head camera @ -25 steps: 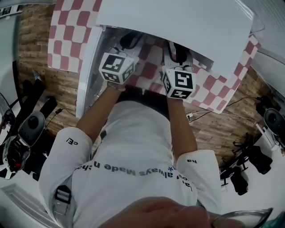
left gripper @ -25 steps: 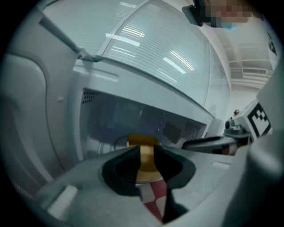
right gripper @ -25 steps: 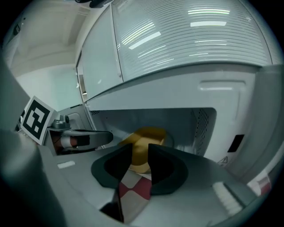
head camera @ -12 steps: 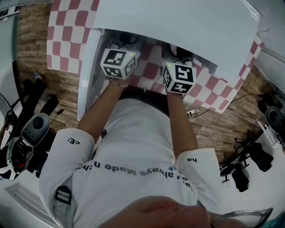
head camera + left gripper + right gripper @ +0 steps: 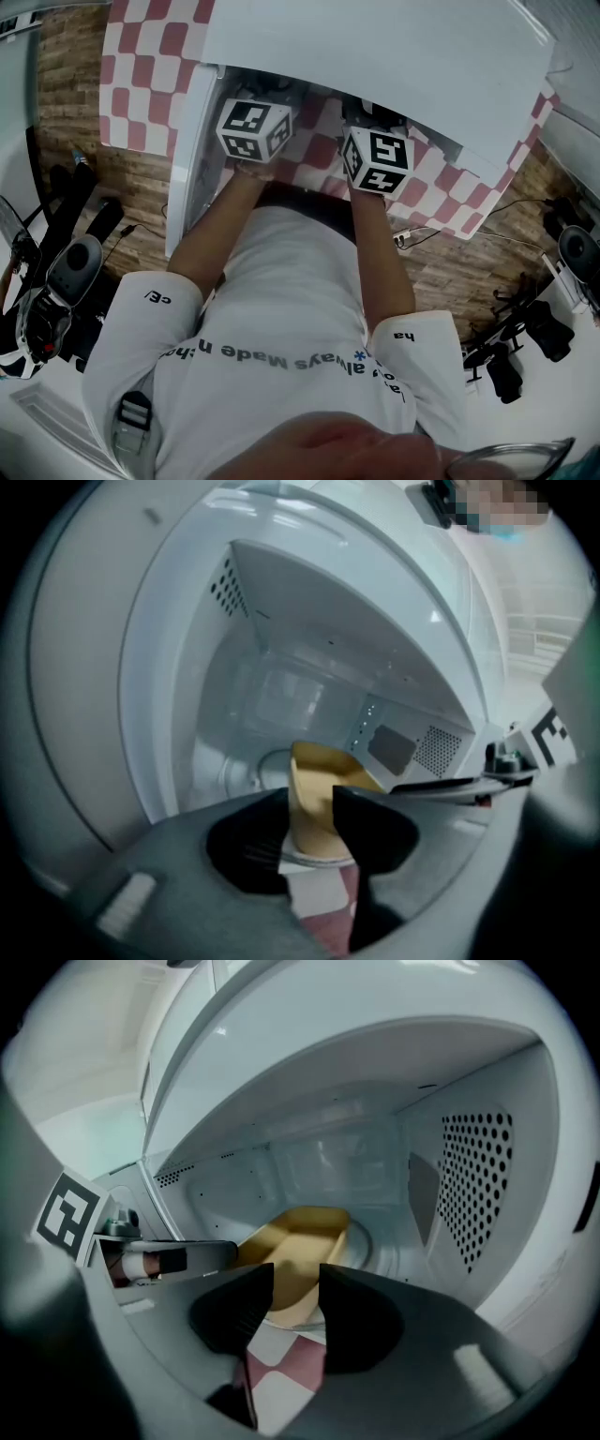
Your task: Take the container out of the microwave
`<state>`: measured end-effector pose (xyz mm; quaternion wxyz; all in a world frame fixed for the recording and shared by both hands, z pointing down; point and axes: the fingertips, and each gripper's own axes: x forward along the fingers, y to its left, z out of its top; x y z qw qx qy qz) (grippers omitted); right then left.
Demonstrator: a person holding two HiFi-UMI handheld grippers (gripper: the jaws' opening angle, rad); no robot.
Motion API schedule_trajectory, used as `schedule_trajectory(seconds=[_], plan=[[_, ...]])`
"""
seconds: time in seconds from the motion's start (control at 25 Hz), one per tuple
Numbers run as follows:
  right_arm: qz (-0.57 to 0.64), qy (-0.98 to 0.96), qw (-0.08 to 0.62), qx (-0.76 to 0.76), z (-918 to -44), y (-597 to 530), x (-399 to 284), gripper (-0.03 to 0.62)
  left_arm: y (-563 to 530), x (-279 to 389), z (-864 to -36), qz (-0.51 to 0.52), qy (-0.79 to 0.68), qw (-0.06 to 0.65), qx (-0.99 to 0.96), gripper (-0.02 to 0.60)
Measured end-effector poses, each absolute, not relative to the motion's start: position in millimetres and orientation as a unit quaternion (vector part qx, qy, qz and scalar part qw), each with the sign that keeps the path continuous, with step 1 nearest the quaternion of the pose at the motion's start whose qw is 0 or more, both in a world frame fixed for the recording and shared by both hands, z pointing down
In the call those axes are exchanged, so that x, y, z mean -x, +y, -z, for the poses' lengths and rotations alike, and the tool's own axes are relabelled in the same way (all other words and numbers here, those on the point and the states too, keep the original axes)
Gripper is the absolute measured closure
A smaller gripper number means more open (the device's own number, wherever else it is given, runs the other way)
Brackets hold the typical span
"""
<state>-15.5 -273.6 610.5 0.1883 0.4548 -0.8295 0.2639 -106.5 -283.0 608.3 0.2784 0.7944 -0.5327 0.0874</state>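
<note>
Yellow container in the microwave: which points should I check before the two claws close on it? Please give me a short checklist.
1. Microwave door open: ok.
2. Yellow container upright inside: ok.
3. Left claw jaws apart, just been opening, pinching nothing: ok.
4. Right claw jaws apart, just been opening, pinching nothing: ok.
5. Each gap lined up with a container end: ok.
6. Container wall already inside either gap: cannot tell.

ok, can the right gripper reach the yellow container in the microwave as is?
Probably yes. The jaws of the right gripper have just been opening, with nothing between them, and the yellow container sits straight ahead in the open microwave, nothing in the way.
</note>
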Motion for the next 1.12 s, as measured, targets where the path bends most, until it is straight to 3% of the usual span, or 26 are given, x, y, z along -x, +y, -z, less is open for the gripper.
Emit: schedule_trajectory(seconds=[1.12], plan=[[-0.251, -0.84, 0.176, -0.448, -591.5, -242.8, 8.9, 0.453, -244.0, 90.9, -583.5, -0.07, -0.523, 0.274, -0.804, 0.449]])
